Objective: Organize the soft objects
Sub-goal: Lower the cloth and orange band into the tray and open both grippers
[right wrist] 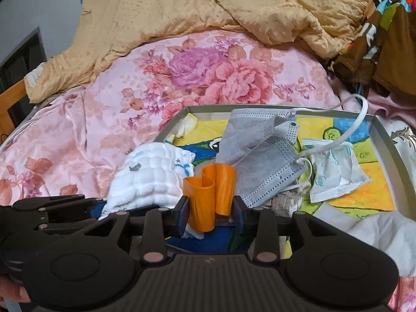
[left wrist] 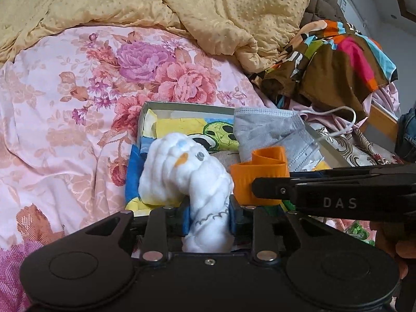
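A: Two pieces in hand, neither set down yet. Left claw (left wrist: 209,215) narrow, pads pressed on a white cloth (left wrist: 182,166), bunched over the near left corner of the tray (right wrist: 384,140).

B: And the right claw (right wrist: 211,213)?

A: Narrow too, pinching an orange roll (right wrist: 205,195), just beside the cloth, low over the tray's near edge.

B: Already in?

A: Grey mask (right wrist: 260,161) and white packet (right wrist: 335,174), lying loose side by side on the tray's floor, a strap looping up by the far rim.

B: Left to do?

A: Probably releasing both pieces, then tidying the heap. Roughly past halfway, at a guess. Hard to say whether more waits on the bed (left wrist: 65,104); only bedding and a coloured garment (left wrist: 338,59) visible there.
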Motion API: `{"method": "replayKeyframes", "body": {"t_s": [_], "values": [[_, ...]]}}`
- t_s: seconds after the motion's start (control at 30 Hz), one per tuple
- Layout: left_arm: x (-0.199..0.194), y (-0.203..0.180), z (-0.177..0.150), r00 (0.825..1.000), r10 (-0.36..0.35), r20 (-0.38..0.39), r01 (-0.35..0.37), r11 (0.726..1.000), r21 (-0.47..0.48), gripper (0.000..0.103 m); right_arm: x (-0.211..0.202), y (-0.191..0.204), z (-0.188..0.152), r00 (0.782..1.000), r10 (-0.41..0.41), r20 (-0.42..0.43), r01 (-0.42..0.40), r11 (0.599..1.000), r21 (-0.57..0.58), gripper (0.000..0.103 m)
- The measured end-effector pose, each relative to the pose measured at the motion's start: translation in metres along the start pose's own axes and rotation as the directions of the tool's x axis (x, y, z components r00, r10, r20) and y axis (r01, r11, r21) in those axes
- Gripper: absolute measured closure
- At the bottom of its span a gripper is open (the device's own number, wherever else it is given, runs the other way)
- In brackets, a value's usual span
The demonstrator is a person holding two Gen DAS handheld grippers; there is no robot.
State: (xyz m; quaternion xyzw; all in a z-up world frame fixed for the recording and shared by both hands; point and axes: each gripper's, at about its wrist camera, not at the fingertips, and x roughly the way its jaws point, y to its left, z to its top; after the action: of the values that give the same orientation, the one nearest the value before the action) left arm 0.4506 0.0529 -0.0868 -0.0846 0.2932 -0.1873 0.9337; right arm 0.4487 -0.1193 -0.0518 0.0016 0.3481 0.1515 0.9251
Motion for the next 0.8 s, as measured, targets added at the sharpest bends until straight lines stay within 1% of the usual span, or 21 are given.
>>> {"method": "replayKeyframes", "body": {"t_s": [0.1, 0.13, 0.17, 0.2, 0.23, 0.27, 0.33, 0.47, 0.6, 0.67, 0.73, 0.8], "values": [[-0.001, -0.002, 0.001, 1.0, 0.012, 0.003, -0.012, 1.0, 0.008, 0.07, -0.001, -0.003, -0.001, 1.0, -0.024, 0.002, 0.024, 1.0, 0.019, 0.058], [-0.002, -0.004, 0.001, 1.0, 0.018, 0.003, -0.018, 1.0, 0.017, 0.066, -0.002, -0.005, -0.001, 0.999, -0.032, 0.001, 0.032, 0.999, 0.026, 0.053], [-0.003, -0.005, 0.001, 1.0, 0.024, 0.001, -0.024, 0.999, 0.027, 0.061, -0.003, -0.007, -0.002, 0.999, -0.033, -0.001, 0.033, 0.999, 0.035, 0.048], [-0.003, -0.007, 0.002, 1.0, 0.028, -0.004, -0.027, 0.999, 0.038, 0.057, -0.004, -0.008, -0.002, 0.999, -0.035, -0.001, 0.035, 0.998, 0.044, 0.046], [-0.004, -0.009, 0.002, 1.0, 0.029, -0.008, -0.029, 0.999, 0.046, 0.052, -0.006, -0.01, -0.003, 0.999, -0.036, -0.001, 0.036, 0.998, 0.05, 0.043], [-0.005, -0.011, 0.002, 1.0, 0.028, -0.01, -0.027, 0.998, 0.053, 0.05, -0.007, -0.01, -0.004, 0.999, -0.038, -0.001, 0.038, 0.998, 0.052, 0.041], [-0.008, -0.014, 0.002, 1.0, 0.025, -0.013, -0.024, 0.998, 0.066, 0.049, -0.011, -0.012, -0.006, 0.999, -0.04, 0.002, 0.04, 0.998, 0.052, 0.037], [-0.016, -0.02, 0.001, 0.999, 0.047, -0.011, -0.046, 0.994, 0.097, 0.037, -0.022, -0.013, -0.008, 0.999, -0.045, 0.011, 0.045, 0.998, 0.038, 0.031], [-0.027, -0.024, 0.002, 0.996, 0.089, -0.017, -0.086, 0.99, 0.11, 0.036, -0.037, -0.017, -0.009, 0.999, -0.042, 0.032, 0.041, 0.998, 0.05, 0.026], [-0.036, -0.026, 0.004, 0.995, 0.101, -0.012, -0.099, 0.989, 0.108, 0.03, -0.046, -0.021, -0.01, 0.998, -0.042, 0.05, 0.039, 0.997, 0.06, 0.024], [-0.047, -0.029, 0.006, 0.993, 0.117, -0.006, -0.116, 0.987, 0.113, 0.026, -0.057, -0.024, -0.01, 0.997, -0.045, 0.067, 0.041, 0.997, 0.067, 0.021], [-0.059, -0.033, 0.008, 0.991, 0.134, 0.0, -0.133, 0.984, 0.119, 0.026, -0.066, -0.026, -0.011, 0.996, -0.051, 0.078, 0.046, 0.996, 0.072, 0.019]]}}
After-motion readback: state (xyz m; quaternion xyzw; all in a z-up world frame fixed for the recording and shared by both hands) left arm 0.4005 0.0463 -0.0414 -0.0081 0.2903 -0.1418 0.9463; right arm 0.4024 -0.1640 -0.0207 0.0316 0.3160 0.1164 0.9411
